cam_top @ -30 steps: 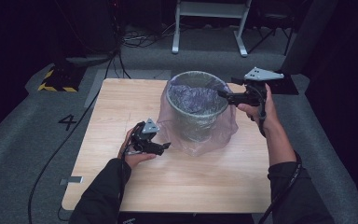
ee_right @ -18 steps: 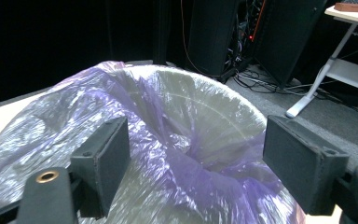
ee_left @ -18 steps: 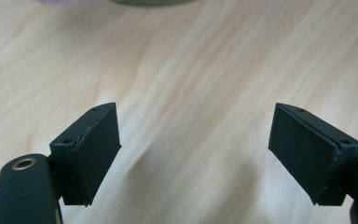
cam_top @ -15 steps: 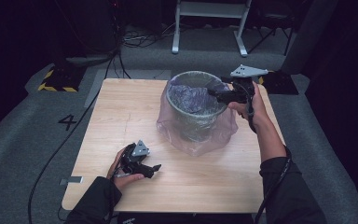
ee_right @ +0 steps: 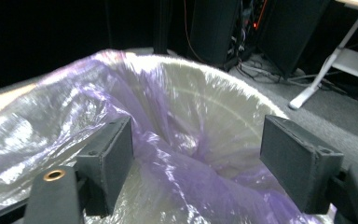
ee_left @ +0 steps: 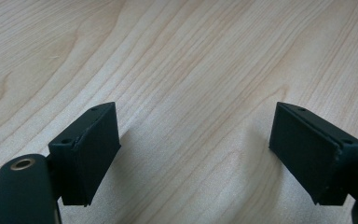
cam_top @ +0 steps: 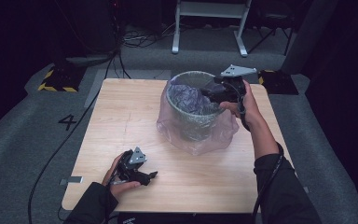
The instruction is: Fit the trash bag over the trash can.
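A round mesh bin (cam_top: 196, 122) stands at the back right of the wooden table (cam_top: 121, 116), lined with a thin purple bag (cam_top: 191, 99) whose loose skirt (cam_top: 200, 142) spreads around its base. My right gripper (cam_top: 207, 91) hovers at the bin's right rim, pointing left over the opening. Its jaws are open, with crumpled bag film (ee_right: 74, 112) below and between them (ee_right: 196, 158), no pad pressing on it. My left gripper (cam_top: 149, 178) lies low near the table's front left, held in a hand. Its jaws (ee_left: 196, 154) are open over bare wood (ee_left: 191, 56).
A white desk frame (cam_top: 209, 28) stands on the floor behind the table. Cables (cam_top: 135, 39) trail there, and a yellow-and-black striped block (cam_top: 56, 79) sits at the back left. A "4" (cam_top: 68, 122) marks the grey mat to the left.
The left hand has drawn back toward the table's front edge and sunk lower. The right gripper has shifted left, from beside the bin to over its rim.
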### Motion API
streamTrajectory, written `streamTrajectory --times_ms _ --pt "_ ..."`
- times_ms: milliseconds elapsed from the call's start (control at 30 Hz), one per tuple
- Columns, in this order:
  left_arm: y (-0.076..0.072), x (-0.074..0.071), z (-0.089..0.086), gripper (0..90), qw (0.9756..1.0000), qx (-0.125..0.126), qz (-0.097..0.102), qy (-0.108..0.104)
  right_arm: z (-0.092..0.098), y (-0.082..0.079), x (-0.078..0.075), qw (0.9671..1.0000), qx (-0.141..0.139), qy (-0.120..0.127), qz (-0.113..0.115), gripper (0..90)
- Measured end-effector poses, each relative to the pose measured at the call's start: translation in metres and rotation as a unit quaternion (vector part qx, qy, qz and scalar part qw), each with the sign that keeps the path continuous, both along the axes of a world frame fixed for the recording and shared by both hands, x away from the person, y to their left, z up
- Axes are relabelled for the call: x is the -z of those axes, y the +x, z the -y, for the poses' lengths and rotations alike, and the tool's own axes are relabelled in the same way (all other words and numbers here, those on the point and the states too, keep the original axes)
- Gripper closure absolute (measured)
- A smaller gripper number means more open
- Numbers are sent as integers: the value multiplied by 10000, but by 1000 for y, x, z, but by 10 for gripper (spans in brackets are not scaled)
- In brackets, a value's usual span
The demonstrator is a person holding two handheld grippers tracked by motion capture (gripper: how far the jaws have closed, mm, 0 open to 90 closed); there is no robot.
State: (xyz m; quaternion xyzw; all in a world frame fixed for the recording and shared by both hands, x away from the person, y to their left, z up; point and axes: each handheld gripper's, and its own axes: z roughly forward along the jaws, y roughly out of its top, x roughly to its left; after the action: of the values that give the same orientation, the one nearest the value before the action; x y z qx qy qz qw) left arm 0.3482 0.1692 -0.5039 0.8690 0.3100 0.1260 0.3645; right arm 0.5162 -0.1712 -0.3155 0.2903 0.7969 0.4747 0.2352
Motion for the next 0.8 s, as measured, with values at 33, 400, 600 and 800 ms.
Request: streamTrajectory --times_ms 33,400,600,800 --pt "0 0 0 153 10000 5 -4 -11 -2 1 1 10000 9 -84 -18 255" --pt "2 0 1 147 10000 13 -2 -8 -13 6 9 9950 -196 -795 -573 299" --pt "2 0 1 147 10000 16 1 -10 -14 9 12 9920 -215 -935 -824 302" --pt "2 0 1 147 10000 18 2 5 -18 10 14 9899 -293 -1066 -885 295"
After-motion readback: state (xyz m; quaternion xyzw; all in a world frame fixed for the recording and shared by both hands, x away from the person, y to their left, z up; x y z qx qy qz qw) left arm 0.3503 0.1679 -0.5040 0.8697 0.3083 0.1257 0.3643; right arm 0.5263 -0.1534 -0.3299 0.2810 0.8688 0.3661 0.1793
